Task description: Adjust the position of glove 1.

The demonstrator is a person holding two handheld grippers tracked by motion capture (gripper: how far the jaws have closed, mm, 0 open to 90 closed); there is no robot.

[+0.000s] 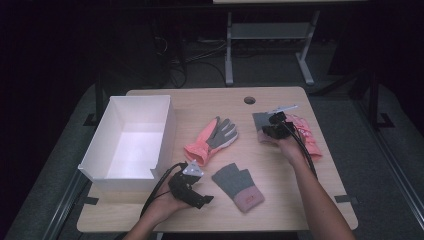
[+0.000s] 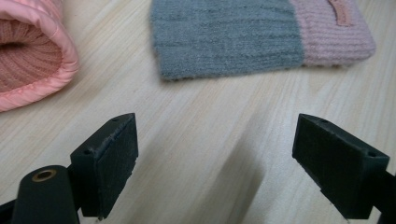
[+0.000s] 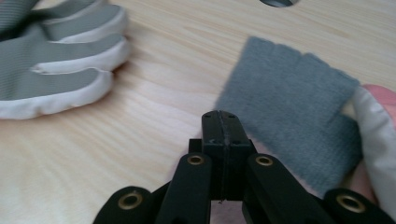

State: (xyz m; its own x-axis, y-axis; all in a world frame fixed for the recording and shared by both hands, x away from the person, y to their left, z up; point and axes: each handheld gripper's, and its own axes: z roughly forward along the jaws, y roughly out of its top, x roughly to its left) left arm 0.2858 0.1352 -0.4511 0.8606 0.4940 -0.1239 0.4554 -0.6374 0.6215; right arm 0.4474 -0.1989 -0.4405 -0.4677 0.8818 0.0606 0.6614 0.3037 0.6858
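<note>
A grey knit mitten with a pink cuff (image 1: 237, 186) (image 2: 229, 37) lies near the table's front. Just left of it my left gripper (image 1: 205, 200) (image 2: 215, 163) hovers low over bare wood, open wide, with nothing between its jaws. A pink glove with a grey palm (image 1: 212, 137) (image 2: 28, 56) (image 3: 60, 60) lies mid-table. At the right, a second grey mitten (image 1: 259, 120) (image 3: 294, 112) rests partly on another pink glove (image 1: 307, 135) (image 3: 373, 140). My right gripper (image 1: 265, 132) (image 3: 220, 121) is shut, its tip at that mitten's left edge. I see no fabric pinched between its jaws.
A white open box (image 1: 100, 150) stands on the left part of the wooden table (image 1: 280, 205). A round cable hole (image 1: 249, 100) (image 3: 278, 2) sits near the far edge. Desk legs and cables stand on the dark floor beyond.
</note>
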